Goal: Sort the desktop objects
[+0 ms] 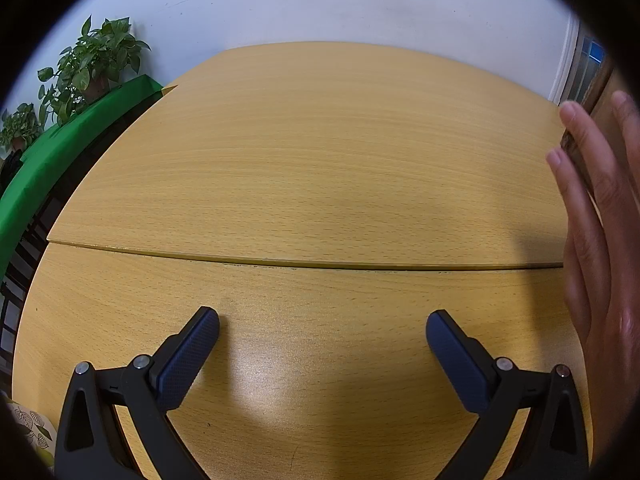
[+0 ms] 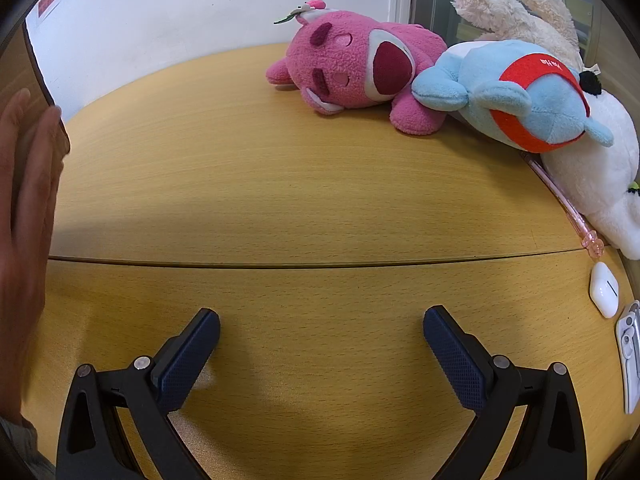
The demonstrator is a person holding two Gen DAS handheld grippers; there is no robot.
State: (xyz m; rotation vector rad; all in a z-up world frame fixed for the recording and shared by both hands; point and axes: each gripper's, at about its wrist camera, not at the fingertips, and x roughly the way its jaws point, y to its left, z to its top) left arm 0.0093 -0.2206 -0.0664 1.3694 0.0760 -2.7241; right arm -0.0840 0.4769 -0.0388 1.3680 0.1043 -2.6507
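My left gripper (image 1: 322, 324) is open and empty above the wooden desk (image 1: 320, 152). My right gripper (image 2: 320, 322) is open and empty above the same desk (image 2: 260, 184). In the right wrist view a pink plush bear (image 2: 352, 68), a blue plush with a red band (image 2: 516, 96) and white plush toys (image 2: 596, 176) lie at the far right. A pink pen (image 2: 564, 204), a white earbud case (image 2: 605, 288) and a silver clip-like object (image 2: 630, 356) lie along the right edge.
A bare hand holds a dark flat object at the right edge of the left wrist view (image 1: 600, 216) and at the left edge of the right wrist view (image 2: 28, 216). Potted plants (image 1: 92, 64) stand on a green surface (image 1: 60, 148) left of the desk. A seam (image 1: 304, 264) crosses the desk.
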